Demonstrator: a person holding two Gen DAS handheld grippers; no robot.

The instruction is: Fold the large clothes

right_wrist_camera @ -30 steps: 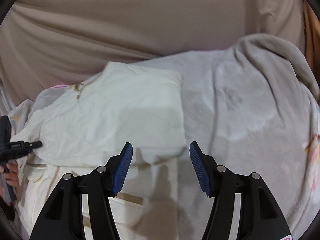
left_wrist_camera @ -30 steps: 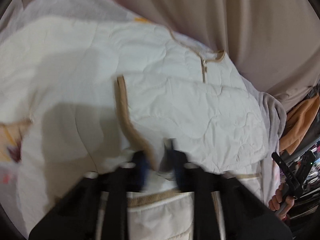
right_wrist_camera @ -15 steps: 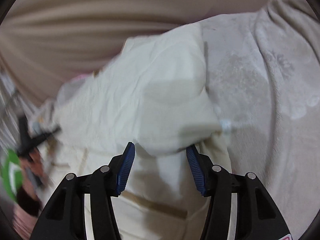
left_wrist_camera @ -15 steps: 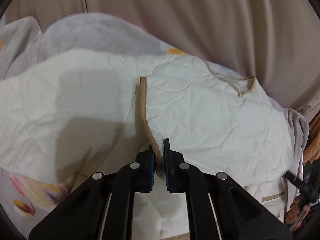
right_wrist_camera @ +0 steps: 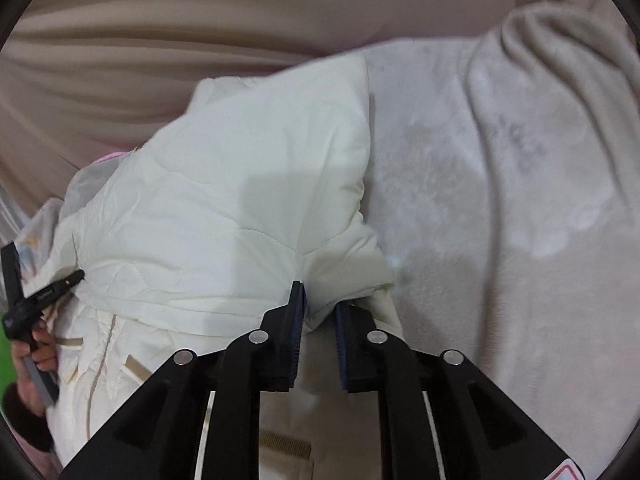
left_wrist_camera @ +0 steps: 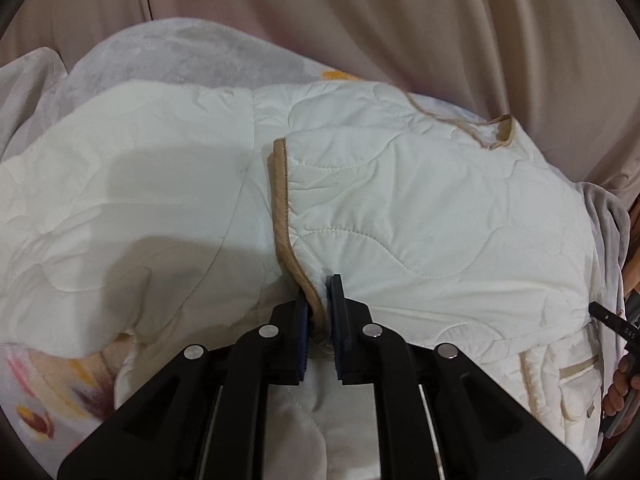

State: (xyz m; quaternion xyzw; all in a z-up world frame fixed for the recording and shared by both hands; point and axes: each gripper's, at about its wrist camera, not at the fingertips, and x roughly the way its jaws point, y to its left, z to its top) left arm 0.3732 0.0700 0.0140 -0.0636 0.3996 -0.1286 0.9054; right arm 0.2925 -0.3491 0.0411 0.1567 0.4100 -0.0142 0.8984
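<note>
A cream quilted jacket (left_wrist_camera: 400, 208) with tan trim lies on a bed. Its sleeve is folded across the body. My left gripper (left_wrist_camera: 318, 300) is shut on the tan cuff edge (left_wrist_camera: 282, 208) of that sleeve, low over the jacket. In the right wrist view the jacket (right_wrist_camera: 240, 184) lies left of centre, folded. My right gripper (right_wrist_camera: 320, 300) is closed on the folded corner (right_wrist_camera: 348, 276) of the jacket, with the cloth bunched between its blue pads. The other gripper shows at the edge of each view.
A grey fleece blanket (right_wrist_camera: 500, 200) covers the bed to the right of the jacket. A floral sheet (left_wrist_camera: 36, 400) shows at the lower left. A beige curtain (left_wrist_camera: 360, 12) hangs behind the bed. A jacket pocket (left_wrist_camera: 576, 372) with tan trim lies at the lower right.
My left gripper has carried the cuff across the jacket body and steadied. My right gripper has moved in onto the folded corner and its jaws have closed from wide open.
</note>
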